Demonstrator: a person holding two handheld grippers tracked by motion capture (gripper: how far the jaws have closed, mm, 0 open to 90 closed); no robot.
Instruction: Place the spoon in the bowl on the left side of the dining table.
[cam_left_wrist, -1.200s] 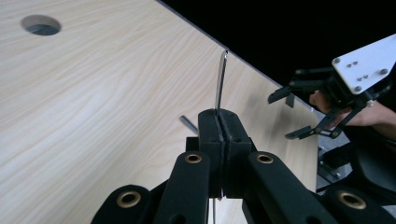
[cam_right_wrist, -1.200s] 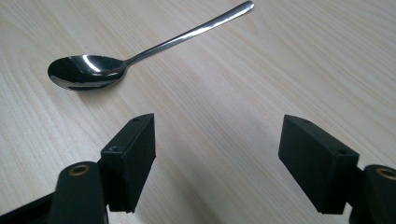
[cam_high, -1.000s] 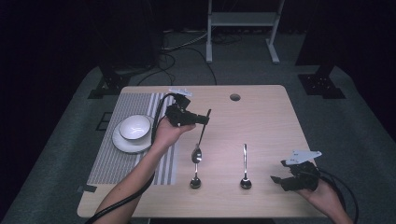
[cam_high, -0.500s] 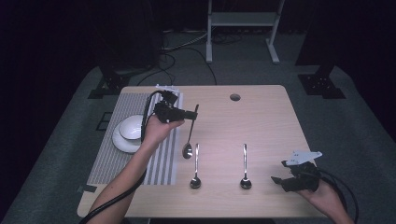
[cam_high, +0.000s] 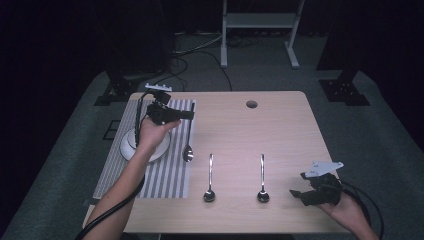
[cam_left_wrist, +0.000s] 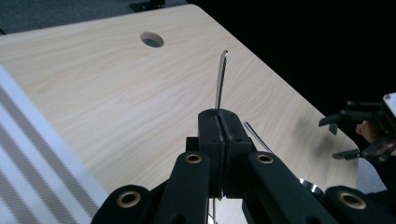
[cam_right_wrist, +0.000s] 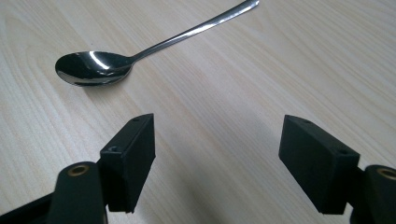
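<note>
Held spoon (cam_high: 189, 140): polished steel, slim straight handle, oval bowl hanging down, clamped near the handle's upper part by the left gripper (cam_high: 186, 115), whose black jaws are pressed together on the metal; in the left gripper view the handle tip (cam_left_wrist: 221, 79) stands up above the closed pads. The spoon hangs over the right edge of the placemat (cam_high: 160, 175), a woven rectangle in grey and white stripes, at about 9 o'clock on the table (cam_high: 280, 115), a pale wood-grain top with rounded corners and a round cable hole (cam_high: 251, 104) toward 12 o'clock. White bowl (cam_high: 131, 148): smooth, round, on the mat, just left of the spoon and partly under the left hand (cam_high: 152, 132). Two more steel spoons lie flat, bowls toward 6 o'clock: middle spoon (cam_high: 210, 179) and right spoon (cam_high: 262, 179), parallel and apart. Right gripper (cam_high: 299, 193): rests at about 4 o'clock near the table edge, jaws standing well apart with nothing between them; its own view shows the right spoon's glossy bowl (cam_right_wrist: 91, 67) ahead. Change since a second ago: the left gripper has carried the spoon from the bare wood leftward to the mat's edge; right gripper unmoved.
</note>
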